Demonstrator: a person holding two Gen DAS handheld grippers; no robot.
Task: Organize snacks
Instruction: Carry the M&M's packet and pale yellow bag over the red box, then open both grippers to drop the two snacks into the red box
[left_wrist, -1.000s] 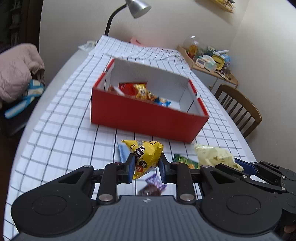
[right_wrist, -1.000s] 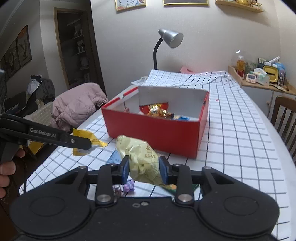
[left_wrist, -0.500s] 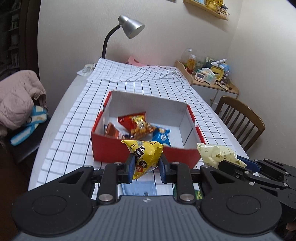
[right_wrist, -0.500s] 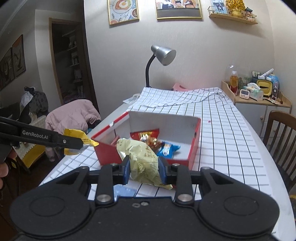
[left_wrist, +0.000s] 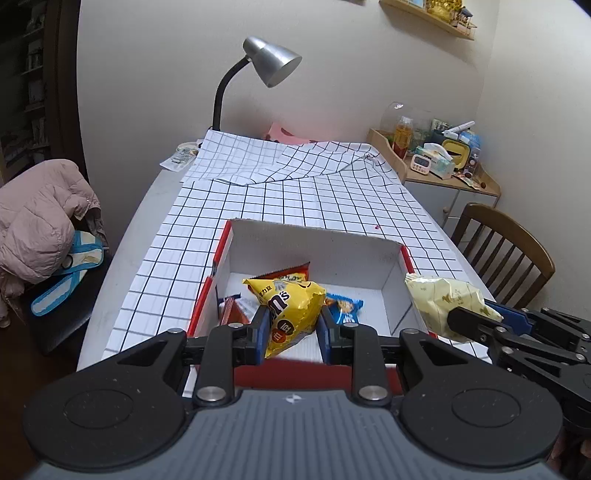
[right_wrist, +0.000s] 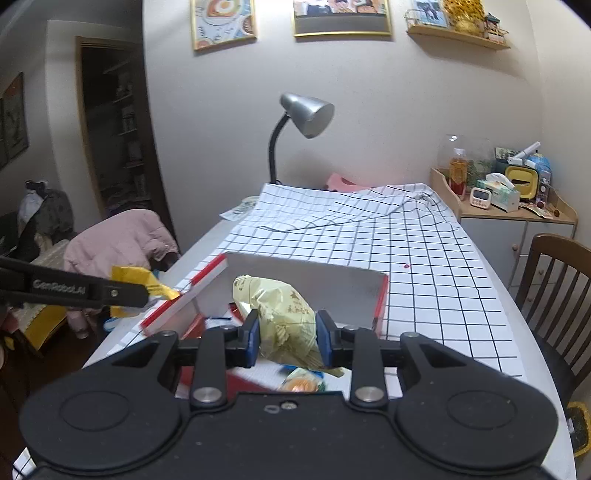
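I count two grippers: my left gripper (left_wrist: 291, 328) at the lower centre of its view, my right gripper (right_wrist: 286, 338) likewise. Two held snack bags: one yellow candy bag (left_wrist: 291, 310), one pale yellow bag (right_wrist: 280, 314). One red box (left_wrist: 393, 291), with at least three packets showing inside: an orange one, a blue one, a red one. One desk lamp (left_wrist: 271, 66) at top centre. One wooden chair (left_wrist: 506, 247) at the right edge.

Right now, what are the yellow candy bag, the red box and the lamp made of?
The yellow candy bag looks like thin shiny plastic film: it crinkles and glints where the left gripper pinches it. The red box seems to be cardboard, red outside and matte white inside, with thin flat walls. The lamp has a silvery shade, probably metal, on a black bendy neck; painted plastic is possible.
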